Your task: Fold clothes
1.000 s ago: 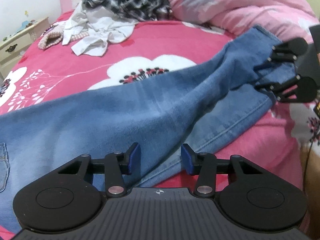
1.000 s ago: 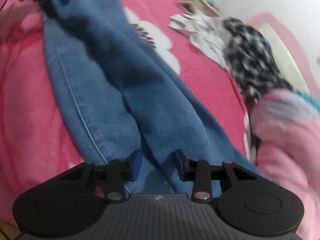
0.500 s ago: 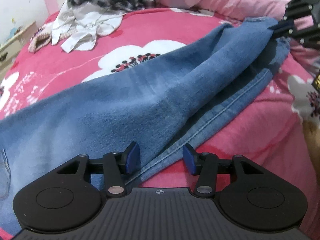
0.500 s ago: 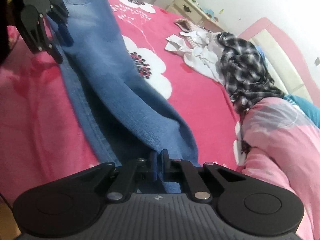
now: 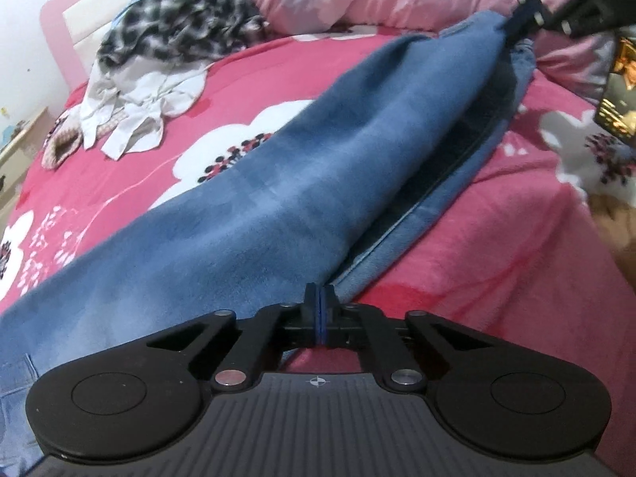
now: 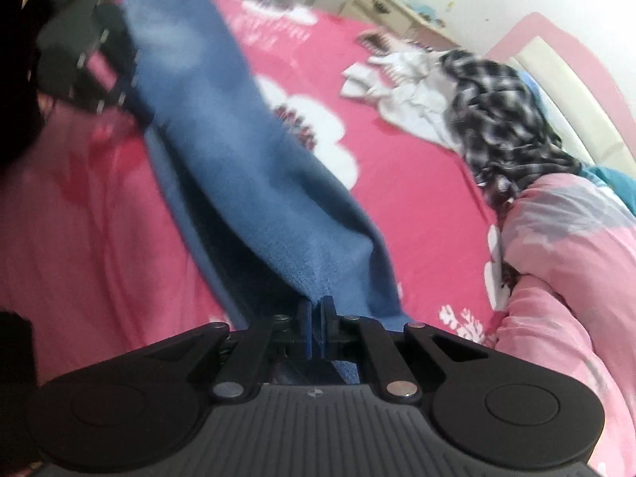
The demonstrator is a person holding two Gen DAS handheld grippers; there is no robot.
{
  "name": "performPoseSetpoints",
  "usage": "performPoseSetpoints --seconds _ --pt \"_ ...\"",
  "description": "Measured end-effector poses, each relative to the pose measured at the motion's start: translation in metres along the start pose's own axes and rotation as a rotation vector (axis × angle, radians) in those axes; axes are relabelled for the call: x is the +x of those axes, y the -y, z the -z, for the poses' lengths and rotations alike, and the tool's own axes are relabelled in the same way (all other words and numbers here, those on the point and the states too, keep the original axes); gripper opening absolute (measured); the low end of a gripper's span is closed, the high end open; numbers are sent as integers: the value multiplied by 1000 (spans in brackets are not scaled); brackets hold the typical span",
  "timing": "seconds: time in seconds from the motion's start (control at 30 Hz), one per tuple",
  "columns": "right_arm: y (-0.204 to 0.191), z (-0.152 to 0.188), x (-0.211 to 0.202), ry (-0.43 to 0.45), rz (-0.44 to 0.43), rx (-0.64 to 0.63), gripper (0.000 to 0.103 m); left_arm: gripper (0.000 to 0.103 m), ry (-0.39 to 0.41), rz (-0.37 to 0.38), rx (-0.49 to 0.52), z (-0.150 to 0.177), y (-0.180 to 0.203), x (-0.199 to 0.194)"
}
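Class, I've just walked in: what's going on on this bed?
A person with a handheld gripper in each hand is folding blue denim jeans on the pink flowered bedspread. The left gripper and right gripper each have jaws shut on the upper leg, lifting it off the lower one.

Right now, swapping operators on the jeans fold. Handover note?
Left hand-held gripper: shut on the jeans, pinching the upper leg's edge partway along.
Right hand-held gripper: shut on the jeans at the hem end of that upper leg, lifted off the bed.
Jeans: stretched diagonally across the pink floral bed; the lower leg lies flat beneath, the upper one is raised between both grippers.
Other clothes: a white shirt and a plaid garment sit heaped near the headboard, untouched.
Done: both grasps made. Left: carry the leg over, finish the fold, then the heap.
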State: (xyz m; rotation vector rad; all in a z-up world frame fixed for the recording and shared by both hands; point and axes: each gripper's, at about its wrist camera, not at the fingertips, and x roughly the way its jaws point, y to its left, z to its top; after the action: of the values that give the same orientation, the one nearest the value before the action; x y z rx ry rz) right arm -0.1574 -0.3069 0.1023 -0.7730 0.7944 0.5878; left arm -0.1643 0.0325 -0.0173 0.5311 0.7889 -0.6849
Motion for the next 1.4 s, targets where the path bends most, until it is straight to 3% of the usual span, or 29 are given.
performPoseSetpoints --seconds 0.3,0.43,0.57,0.9,1.17,1.2,1.23,1.4 --pt "16 -1 10 0 -45 70 4 20 34 -21 66 -6 9 -7" --pt "22 -4 6 6 -37 65 4 21 53 -64 113 -7 17 -9" --pt "22 -5 5 5 -19 39 4 23 66 -59 133 -6 20 -17" --pt "24 -5 8 13 -12 52 4 28 58 -140 78 -6 18 -16" --pt "24 -4 8 13 -15 60 4 28 76 -200 90 -10 20 3" --pt "23 -4 8 13 -16 58 4 15 84 -208 100 -10 20 4" --pt "22 -4 6 12 -11 47 4 11 96 -215 108 -10 20 5" --pt "7 -4 0 -10 14 -25 4 7 113 -156 84 -12 7 -9"
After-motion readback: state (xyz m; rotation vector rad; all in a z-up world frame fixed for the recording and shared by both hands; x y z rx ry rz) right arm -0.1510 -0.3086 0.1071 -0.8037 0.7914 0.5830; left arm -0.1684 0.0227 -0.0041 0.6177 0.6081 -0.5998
